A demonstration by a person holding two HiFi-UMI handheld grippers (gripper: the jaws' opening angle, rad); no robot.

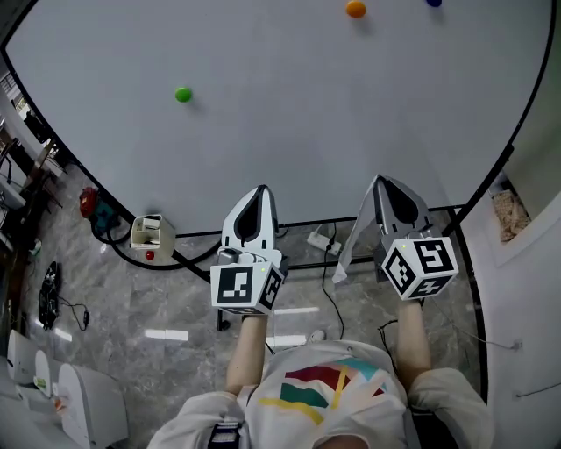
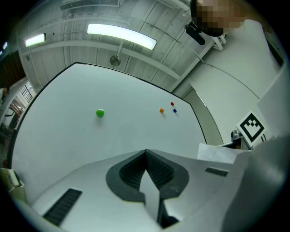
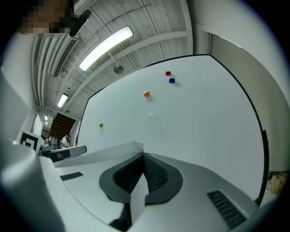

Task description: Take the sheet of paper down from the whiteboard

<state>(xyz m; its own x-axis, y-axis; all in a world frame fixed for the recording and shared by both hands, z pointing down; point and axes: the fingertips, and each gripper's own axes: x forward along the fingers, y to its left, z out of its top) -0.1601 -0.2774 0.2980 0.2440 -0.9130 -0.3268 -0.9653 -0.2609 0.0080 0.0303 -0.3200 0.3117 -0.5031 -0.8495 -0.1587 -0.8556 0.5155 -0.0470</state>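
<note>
The left tongs [image 1: 260, 191] and right tongs [image 1: 380, 182] both pinch the sheet of paper [image 3: 109, 154], held off the whiteboard [image 1: 289, 114] near its lower edge. Likely light, limp, easily torn; grip opposite edges gently.

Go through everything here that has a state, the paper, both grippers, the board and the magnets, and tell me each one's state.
Sheet of paper: off the board, pinched in both grippers.
Left gripper: shut on the paper.
Right gripper: shut on the paper.
Whiteboard: no paper on it, magnets only.
Green magnet: stuck to the board, pinning nothing.
Orange magnet: stuck to the board, pinning nothing.
</note>
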